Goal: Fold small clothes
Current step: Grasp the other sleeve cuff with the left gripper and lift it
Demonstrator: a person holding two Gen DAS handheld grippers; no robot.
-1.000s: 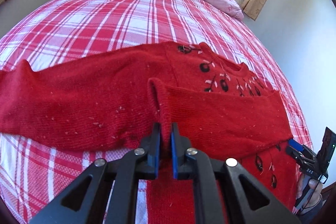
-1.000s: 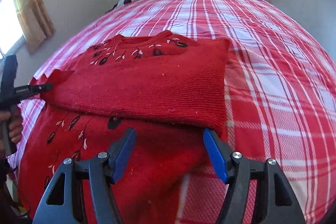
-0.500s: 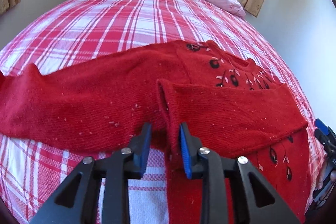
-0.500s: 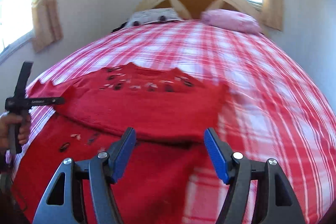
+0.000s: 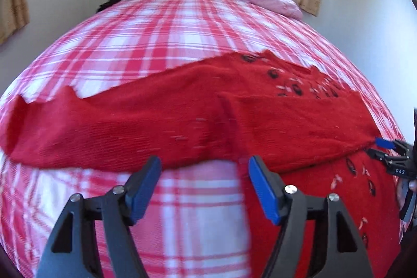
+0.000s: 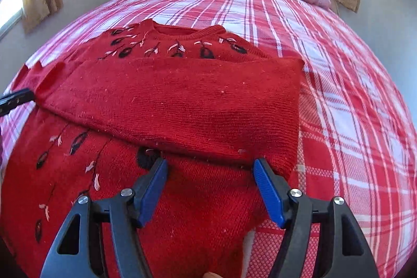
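While the left gripper point(image 5: 204, 175) opens its jaws, nothing lies between them: the red sweater point(image 5: 182, 119) rests just beyond the tips on the plaid bedspread point(image 5: 169, 43).
A second ago these jaws pinched the cuff of the sleeve point(image 6: 182, 100), now laid across the chest, likely as the first fold. The right gripper point(image 6: 209, 173) stays spread and empty, over the sleeve's near edge.

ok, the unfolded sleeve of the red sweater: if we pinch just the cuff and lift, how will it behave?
Probably floppy: the sleeve lies limp and flat on the plaid bedspread, so it should sag from a cuff pinch. Likely grippy, not slippery, given the fuzzy knit. The sweater body may drag along.
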